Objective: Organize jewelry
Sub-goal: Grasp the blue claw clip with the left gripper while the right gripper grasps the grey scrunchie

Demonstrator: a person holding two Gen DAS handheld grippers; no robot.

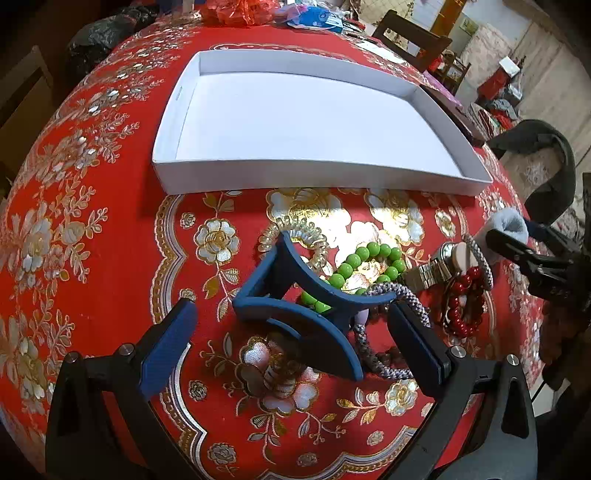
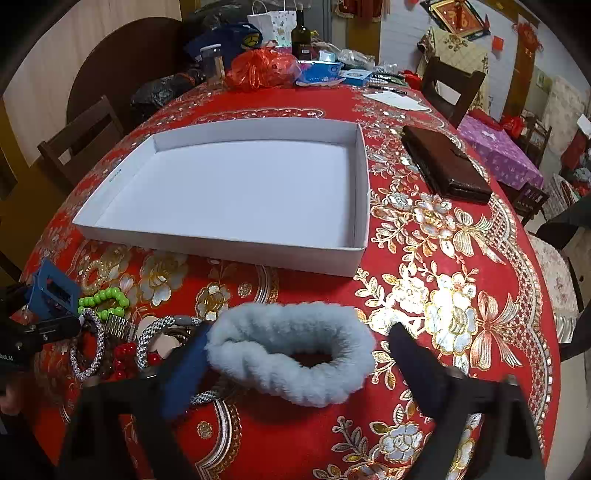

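Note:
In the left wrist view my open left gripper straddles a large blue hair claw clip lying on the red tablecloth. Beside it lie a green bead bracelet, a clear spiral hair tie, a grey braided rope bracelet, a silver watch and a red bead bracelet. In the right wrist view my open right gripper brackets a fluffy pale-blue scrunchie on the cloth. The empty white tray stands beyond.
A brown leather wallet lies right of the tray. Bags, a bottle and boxes crowd the table's far end. Wooden chairs stand around the table. The right gripper shows at the right edge of the left wrist view.

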